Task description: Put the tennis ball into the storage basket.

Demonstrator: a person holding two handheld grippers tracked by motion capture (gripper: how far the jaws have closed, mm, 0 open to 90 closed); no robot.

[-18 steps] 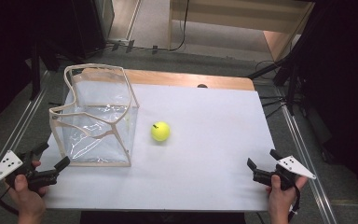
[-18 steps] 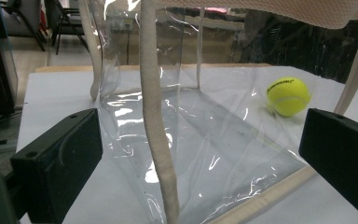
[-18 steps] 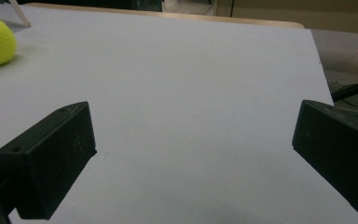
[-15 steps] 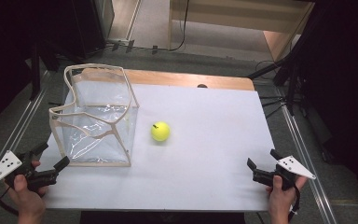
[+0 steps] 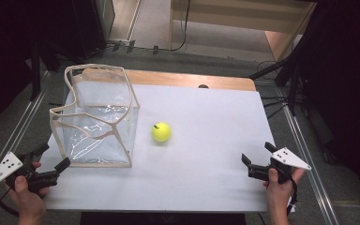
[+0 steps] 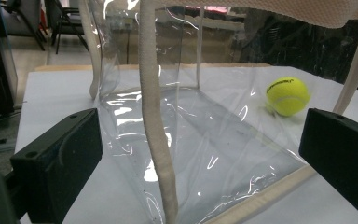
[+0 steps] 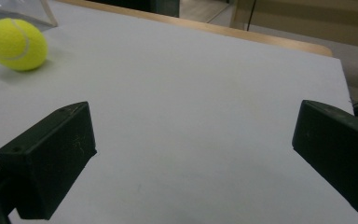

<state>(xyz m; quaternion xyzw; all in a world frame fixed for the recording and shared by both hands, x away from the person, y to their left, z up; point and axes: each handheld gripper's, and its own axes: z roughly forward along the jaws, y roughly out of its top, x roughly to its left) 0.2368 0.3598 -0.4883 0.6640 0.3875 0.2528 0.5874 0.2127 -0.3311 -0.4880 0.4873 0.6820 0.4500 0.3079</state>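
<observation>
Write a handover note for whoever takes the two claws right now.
Left claw: open, holding nothing, at the near left corner of the table, facing the clear bag from close by.
Right claw: open, holding nothing, at the near right edge over bare table.
Clear bag: stands upright on the left side, mouth open at the top, nothing visible inside.
Tennis ball: on the table just right of the bag, apart from it, untouched.
Done: nothing yet.
Left: probably grasp the ball with the right claw and drop it into the bag, steadying the bag's rim with the left.
</observation>
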